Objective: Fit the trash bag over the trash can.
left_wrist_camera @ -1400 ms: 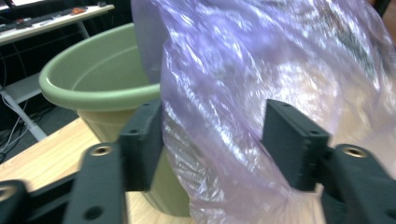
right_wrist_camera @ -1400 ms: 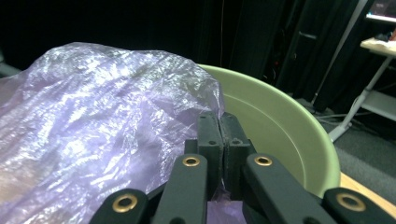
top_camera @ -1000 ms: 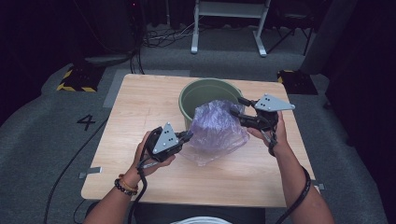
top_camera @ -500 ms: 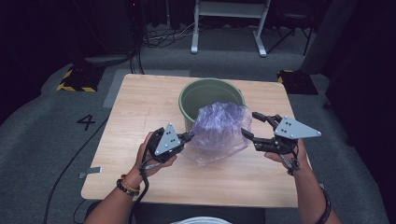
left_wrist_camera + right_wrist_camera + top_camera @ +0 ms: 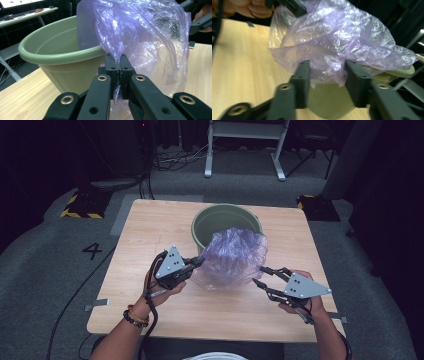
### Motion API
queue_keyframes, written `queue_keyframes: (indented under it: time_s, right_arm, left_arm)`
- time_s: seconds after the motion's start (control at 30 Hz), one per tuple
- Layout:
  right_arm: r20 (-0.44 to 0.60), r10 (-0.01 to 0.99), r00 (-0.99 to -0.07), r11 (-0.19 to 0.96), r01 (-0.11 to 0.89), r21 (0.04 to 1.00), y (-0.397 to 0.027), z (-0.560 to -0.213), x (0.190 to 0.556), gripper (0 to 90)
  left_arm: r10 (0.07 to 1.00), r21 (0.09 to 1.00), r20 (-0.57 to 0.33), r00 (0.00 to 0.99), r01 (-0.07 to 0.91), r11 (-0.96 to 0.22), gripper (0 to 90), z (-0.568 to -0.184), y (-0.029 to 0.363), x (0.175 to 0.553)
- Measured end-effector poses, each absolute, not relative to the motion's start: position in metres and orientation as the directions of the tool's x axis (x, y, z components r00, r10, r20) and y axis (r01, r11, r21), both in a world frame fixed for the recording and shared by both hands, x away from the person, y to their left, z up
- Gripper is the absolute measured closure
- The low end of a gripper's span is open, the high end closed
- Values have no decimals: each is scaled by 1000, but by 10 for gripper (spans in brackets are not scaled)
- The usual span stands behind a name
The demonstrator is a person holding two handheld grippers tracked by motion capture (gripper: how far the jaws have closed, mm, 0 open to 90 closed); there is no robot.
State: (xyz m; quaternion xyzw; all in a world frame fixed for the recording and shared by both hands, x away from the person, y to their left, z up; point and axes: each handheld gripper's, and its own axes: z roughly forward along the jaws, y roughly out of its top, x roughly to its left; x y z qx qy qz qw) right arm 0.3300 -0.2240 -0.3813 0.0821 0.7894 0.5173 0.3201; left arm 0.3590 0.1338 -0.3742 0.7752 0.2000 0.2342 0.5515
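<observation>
A crumpled purple plastic bag [image 5: 234, 257] stands on the wooden worktop [image 5: 150, 235], leaning against the near side of a green pot [image 5: 220, 217]. The left hand-held gripper [image 5: 199, 262] has its jaws pinched tight on a fold of the bag's left edge. The right hand-held gripper [image 5: 260, 275] sits at the bag's right side, jaws spread wide; its view is blurred, but the film seems to bulge between them, ungripped.

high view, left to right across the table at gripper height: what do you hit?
Left gripper → purple plastic bag → right gripper.
</observation>
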Motion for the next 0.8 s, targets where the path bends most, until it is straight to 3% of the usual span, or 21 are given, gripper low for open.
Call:
queue_keyframes:
  time_s: [0.1,0.2,0.3,0.4,0.53,0.8]
  right_arm:
    - [-425,473,-772,452,-201,869,-219,-382,334,812]
    - [-406,490,-771,423,-197,884,-220,-380,337,879]
    - [-369,535,-760,362,-189,913,-224,-372,340,892]
    - [-325,576,-750,299,-176,938,-228,-362,346,895]
    - [-270,629,-729,239,-149,960,-228,-351,358,896]
    - [-245,668,-703,215,-134,967,-210,-341,378,897]
  left_arm:
    - [575,946,152,804,50,-319,875,-374,135,360]
    - [587,939,180,790,41,-342,813,-374,136,361]
    - [602,940,177,779,48,-338,657,-374,138,364]
    - [625,944,159,764,68,-324,445,-373,141,367]
    - [637,955,149,756,57,-292,314,-370,149,365]
    - [638,967,155,754,17,-254,256,-363,168,357]
